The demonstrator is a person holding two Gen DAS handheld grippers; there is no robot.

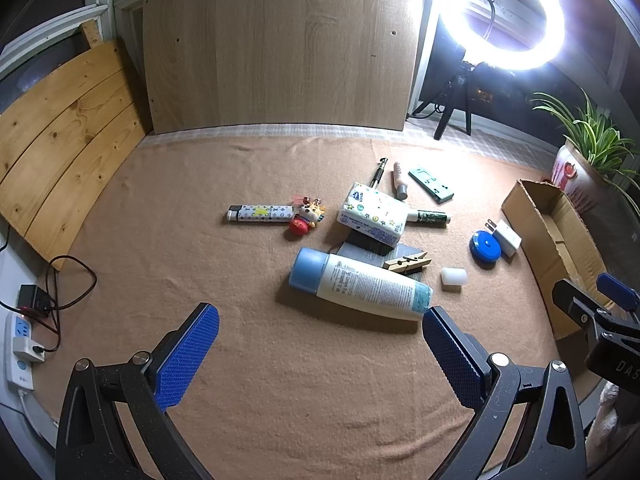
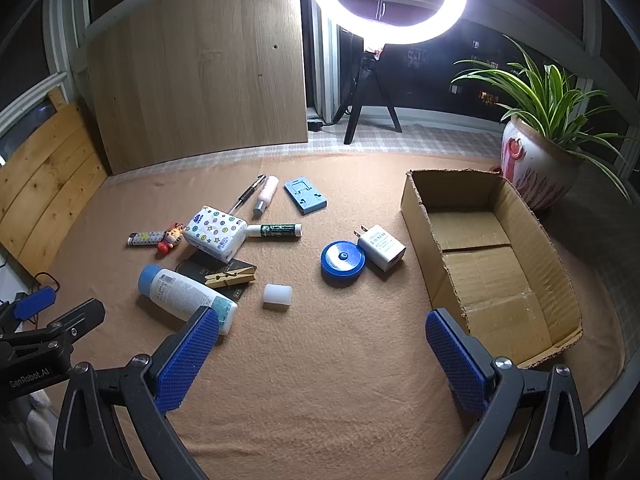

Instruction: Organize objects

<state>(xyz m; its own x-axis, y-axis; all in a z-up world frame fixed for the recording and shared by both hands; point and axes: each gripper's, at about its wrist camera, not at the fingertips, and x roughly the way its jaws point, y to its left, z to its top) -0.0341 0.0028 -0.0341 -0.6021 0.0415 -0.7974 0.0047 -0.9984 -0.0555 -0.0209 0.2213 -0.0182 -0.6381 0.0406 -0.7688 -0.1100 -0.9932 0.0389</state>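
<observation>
**Hidden and cut off**

The dark card (image 2: 216, 270) lies mostly hidden under the tissue pack (image 2: 215, 233) and the clothespin (image 2: 230, 277). The bottle's (image 2: 186, 294) label print is too small to read. The cardboard box (image 1: 554, 240) is partly blocked by the right gripper (image 1: 600, 304) in the left wrist view.

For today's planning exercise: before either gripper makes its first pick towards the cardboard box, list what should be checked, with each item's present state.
1. Left gripper open, holding nothing: ok.
2. Right gripper open, holding nothing: ok.
3. Cardboard box open on top, nothing inside: ok.
4. White charger and blue round case lying apart from the pile: ok.
5. Clothespin free of other items: not ok, it rests on a dark card.
</observation>
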